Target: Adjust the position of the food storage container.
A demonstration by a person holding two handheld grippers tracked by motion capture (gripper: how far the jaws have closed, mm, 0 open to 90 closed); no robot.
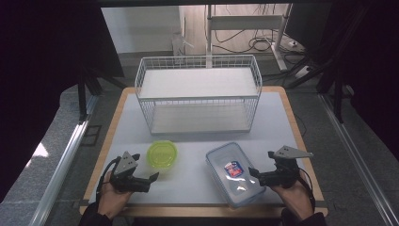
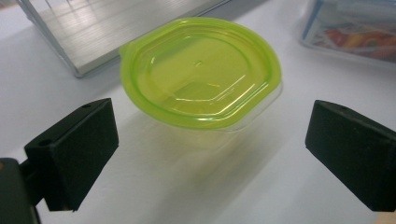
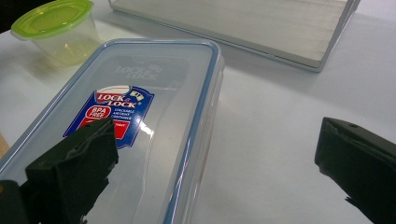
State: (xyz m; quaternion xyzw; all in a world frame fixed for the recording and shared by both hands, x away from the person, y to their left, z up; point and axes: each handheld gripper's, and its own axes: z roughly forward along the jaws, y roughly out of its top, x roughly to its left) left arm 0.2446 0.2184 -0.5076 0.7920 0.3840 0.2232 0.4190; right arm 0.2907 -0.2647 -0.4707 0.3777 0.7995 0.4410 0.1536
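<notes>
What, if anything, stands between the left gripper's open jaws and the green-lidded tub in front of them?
Nothing visible does. The left gripper is open, and bare white table lies between it and the green-lidded tub. The rectangular clear box lies off to the side, by the right gripper.

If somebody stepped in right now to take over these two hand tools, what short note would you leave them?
Left gripper: open, holding nothing, its jaws point at the green-lidded round tub, just short of it.
Right gripper: open, holding nothing, close by the right side of the clear rectangular box, apart from it as far as I can tell.
Both containers stand lidded on the white table, in front of the white wire rack, whose shelves are bare.
Done: nothing moved yet.
Left: probably grasp each container and set it on the rack.
</notes>
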